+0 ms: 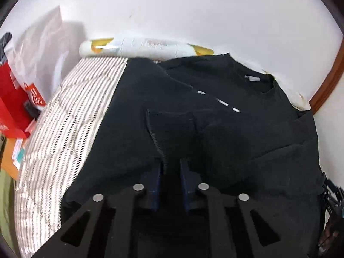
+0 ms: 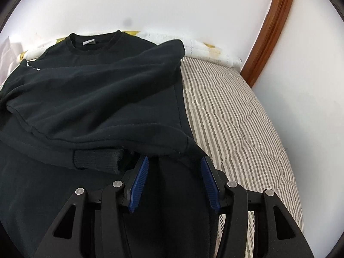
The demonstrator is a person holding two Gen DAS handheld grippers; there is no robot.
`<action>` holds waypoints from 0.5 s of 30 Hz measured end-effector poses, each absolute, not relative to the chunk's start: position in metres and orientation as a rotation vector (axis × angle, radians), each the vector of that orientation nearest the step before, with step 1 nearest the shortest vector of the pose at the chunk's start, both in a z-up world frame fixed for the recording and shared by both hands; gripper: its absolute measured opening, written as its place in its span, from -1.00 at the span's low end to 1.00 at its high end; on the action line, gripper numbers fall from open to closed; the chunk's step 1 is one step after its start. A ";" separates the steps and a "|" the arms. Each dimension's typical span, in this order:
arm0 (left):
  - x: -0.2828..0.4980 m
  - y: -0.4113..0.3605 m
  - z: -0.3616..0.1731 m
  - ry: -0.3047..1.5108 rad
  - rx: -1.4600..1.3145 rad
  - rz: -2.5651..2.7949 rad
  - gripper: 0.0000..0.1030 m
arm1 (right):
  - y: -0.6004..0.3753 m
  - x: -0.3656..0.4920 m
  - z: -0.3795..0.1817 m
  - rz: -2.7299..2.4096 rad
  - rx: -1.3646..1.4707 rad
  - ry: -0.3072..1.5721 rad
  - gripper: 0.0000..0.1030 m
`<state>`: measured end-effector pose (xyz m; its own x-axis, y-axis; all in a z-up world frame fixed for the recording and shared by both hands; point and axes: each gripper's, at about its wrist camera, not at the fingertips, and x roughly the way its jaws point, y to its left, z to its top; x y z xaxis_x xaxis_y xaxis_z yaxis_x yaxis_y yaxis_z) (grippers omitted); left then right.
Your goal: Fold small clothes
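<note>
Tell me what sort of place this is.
Most likely a bedroom. A black sweatshirt lies spread on a bed with a striped quilt, pushed against a white wall, with a rolled blanket along it. Shopping bags sit beside the bed.

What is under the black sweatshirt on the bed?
The striped quilt shows beside the black sweatshirt and runs under it; anything else beneath is covered by the cloth.

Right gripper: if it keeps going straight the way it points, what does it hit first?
Probably the black sweatshirt: its folded-over sleeve edge lies just ahead of the open right gripper, with dark fabric already between the blue pads. Depth is unclear.
</note>
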<state>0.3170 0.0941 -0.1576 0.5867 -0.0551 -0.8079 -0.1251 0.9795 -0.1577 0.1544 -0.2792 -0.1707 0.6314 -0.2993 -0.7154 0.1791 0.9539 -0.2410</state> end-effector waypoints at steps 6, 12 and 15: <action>0.310 0.110 -0.133 0.901 -0.304 0.001 -0.75 | -0.279 0.176 -0.174 -0.281 -0.169 0.875 -0.74; 0.303 0.123 -0.116 0.895 -0.367 -0.064 -0.74 | -0.285 0.150 -0.133 -0.269 -0.062 0.740 -0.76; 0.300 0.122 -0.125 0.917 -0.359 -0.066 -0.74 | -0.285 0.148 -0.130 -0.272 -0.074 0.745 -0.76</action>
